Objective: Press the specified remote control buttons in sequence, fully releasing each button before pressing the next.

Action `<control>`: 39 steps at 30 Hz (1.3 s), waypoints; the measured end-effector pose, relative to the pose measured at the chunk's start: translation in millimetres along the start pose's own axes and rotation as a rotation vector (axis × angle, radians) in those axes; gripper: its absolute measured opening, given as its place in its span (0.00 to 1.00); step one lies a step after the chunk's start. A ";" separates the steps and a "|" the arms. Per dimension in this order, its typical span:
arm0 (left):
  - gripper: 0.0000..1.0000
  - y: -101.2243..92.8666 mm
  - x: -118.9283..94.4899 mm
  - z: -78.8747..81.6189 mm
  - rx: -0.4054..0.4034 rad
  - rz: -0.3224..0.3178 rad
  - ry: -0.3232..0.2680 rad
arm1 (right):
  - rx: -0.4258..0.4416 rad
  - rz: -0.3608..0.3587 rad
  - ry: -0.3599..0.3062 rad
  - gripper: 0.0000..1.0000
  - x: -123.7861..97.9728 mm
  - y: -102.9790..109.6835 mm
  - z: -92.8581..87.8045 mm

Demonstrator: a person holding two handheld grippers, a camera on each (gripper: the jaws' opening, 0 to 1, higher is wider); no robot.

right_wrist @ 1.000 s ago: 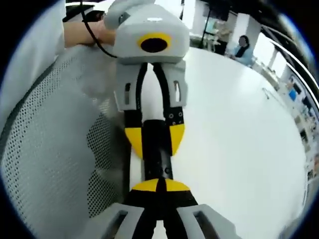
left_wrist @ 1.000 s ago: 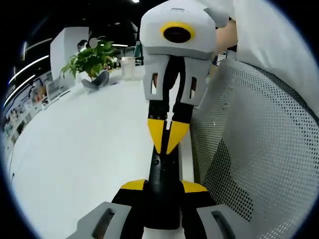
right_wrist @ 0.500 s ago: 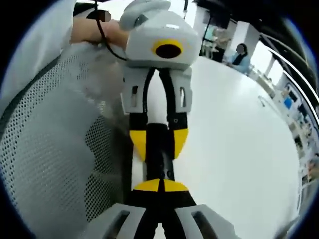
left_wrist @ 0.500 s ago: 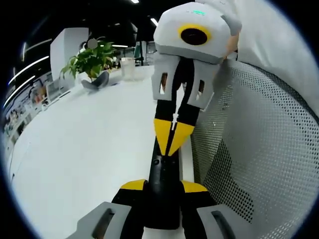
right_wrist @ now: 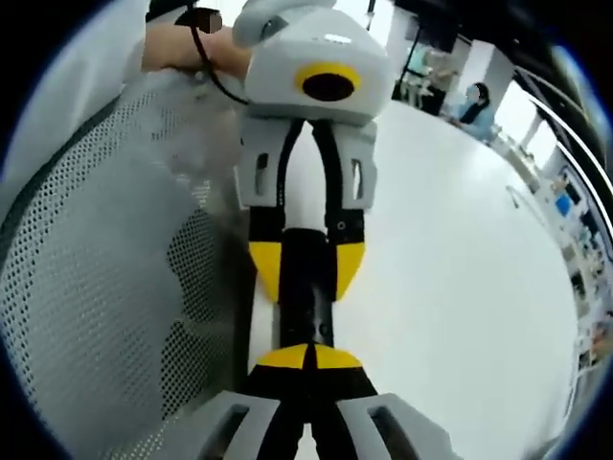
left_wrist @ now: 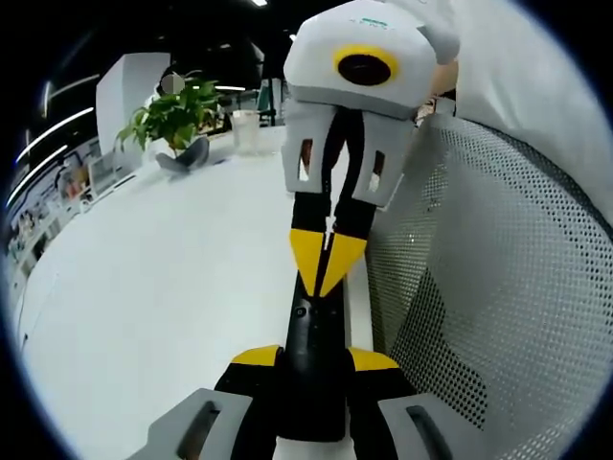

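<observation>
Jaws of the left gripper sit clenched on the near end of a slim black remote control, yellow pads flat against its two long sides. Ahead of that grip, the right gripper comes in from the far end with its yellow tips pinched together into one point, which rests on or just above the remote's top face; contact cannot be made out. From the right gripper view the same pairing reads in reverse: its own closed tips lie over the dark bar, and beyond them the left gripper's pads bracket it.

As a judgement, the remote is a light, rigid plastic bar with a smooth shell, so it may slip or pivot under a push. Side-clamping near one end, as it is now, keeps the button face free; pressing should go straight down so the bar does not twist out.

Beside the claws on one side runs a grey mesh chair back; on the other spreads a white table, with a potted plant far off.
</observation>
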State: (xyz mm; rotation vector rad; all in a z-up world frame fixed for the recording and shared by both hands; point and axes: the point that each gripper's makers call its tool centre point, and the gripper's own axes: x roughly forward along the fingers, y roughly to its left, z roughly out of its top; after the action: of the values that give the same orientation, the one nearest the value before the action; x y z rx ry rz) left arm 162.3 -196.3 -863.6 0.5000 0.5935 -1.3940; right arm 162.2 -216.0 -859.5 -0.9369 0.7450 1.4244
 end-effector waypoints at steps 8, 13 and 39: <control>0.25 0.3 -0.4 -0.2 -0.001 0.001 0.000 | 0.069 -0.003 -0.033 0.00 -1.6 -0.5 0.1; 0.25 0.8 -0.5 0.0 -0.004 0.002 -0.002 | 0.200 0.045 -0.106 0.00 -5.0 -1.3 -0.1; 0.25 0.4 -0.8 -0.1 -0.004 0.002 0.000 | 0.059 0.063 0.021 0.00 -6.9 0.9 -8.7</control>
State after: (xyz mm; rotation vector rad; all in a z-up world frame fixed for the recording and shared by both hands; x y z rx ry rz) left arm 162.6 -195.6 -863.2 0.4975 0.5957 -1.3904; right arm 162.0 -227.0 -857.6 -0.8907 0.8341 1.4414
